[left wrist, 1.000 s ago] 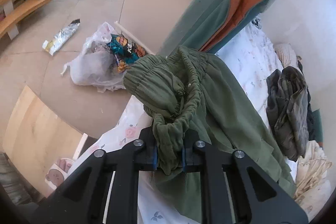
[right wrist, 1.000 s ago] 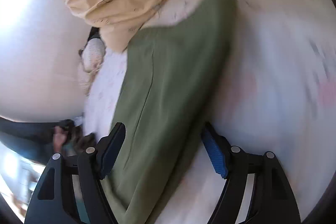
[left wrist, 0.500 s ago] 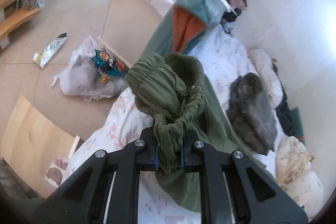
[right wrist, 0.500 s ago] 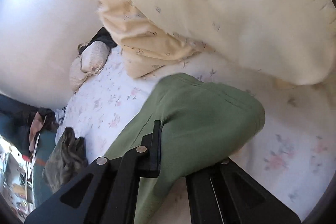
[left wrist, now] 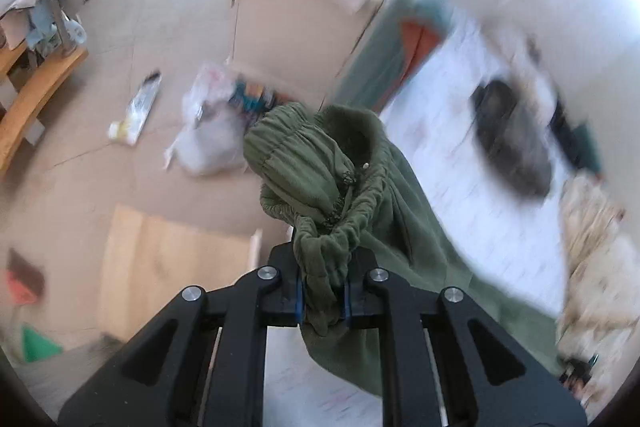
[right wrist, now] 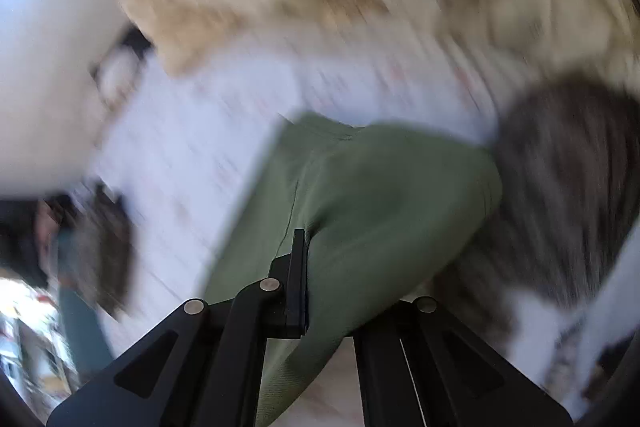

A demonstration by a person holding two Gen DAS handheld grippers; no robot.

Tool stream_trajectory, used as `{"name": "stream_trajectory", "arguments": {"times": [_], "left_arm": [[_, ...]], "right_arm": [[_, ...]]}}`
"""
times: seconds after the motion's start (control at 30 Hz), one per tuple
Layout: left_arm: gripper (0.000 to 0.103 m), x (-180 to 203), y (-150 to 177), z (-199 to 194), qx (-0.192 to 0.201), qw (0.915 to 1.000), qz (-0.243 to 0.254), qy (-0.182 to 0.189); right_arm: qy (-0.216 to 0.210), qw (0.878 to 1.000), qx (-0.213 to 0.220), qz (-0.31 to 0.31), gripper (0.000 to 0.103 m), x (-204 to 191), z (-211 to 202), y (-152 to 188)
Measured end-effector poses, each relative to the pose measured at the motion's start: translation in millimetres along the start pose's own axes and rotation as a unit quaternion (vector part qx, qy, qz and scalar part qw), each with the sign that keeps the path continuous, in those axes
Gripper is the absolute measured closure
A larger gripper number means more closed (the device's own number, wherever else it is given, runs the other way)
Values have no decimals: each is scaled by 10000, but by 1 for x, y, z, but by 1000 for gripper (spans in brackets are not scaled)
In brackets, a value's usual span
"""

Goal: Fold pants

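left hand-held gripper (left wrist: 323, 297) pinching green pants (left wrist: 316, 179), dark garment (left wrist: 512, 151) beside

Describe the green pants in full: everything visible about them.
The green pants are olive, of soft, matte, fleece-like cloth, with a gathered elastic waistband. The left gripper is clamped on the bunched waistband, which stands crumpled above its fingers. From there the cloth trails down onto the floral bedsheet. The right gripper pinches a smoother, seamed part, which bulges over its fingers. The pants are unfolded, partly lifted, partly lying on the bed.
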State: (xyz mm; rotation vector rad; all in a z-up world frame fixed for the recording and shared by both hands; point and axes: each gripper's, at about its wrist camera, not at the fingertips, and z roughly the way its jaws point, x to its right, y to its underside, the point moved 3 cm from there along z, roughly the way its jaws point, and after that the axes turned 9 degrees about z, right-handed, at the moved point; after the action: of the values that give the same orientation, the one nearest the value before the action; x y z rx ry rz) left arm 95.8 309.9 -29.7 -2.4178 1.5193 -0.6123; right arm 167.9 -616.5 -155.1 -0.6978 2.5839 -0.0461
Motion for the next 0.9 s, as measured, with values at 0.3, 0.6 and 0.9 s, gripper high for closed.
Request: {"name": "stream_trajectory", "arguments": {"times": [0.3,0.6,0.9], "left_arm": [[90,18,32,38,-748,9892,1031,-728],[88,36,21,30,-570,9935,961,-231],[89,68,20,22,-347,9892,1419,-115]], "right_arm": [[1655,9814,-78,-975,88,-11,21,25],[2539,9112,760,-3155,40,-107,-36,102],[-1358,8708,-1732,-4396,88,-232,-3,386]]}}
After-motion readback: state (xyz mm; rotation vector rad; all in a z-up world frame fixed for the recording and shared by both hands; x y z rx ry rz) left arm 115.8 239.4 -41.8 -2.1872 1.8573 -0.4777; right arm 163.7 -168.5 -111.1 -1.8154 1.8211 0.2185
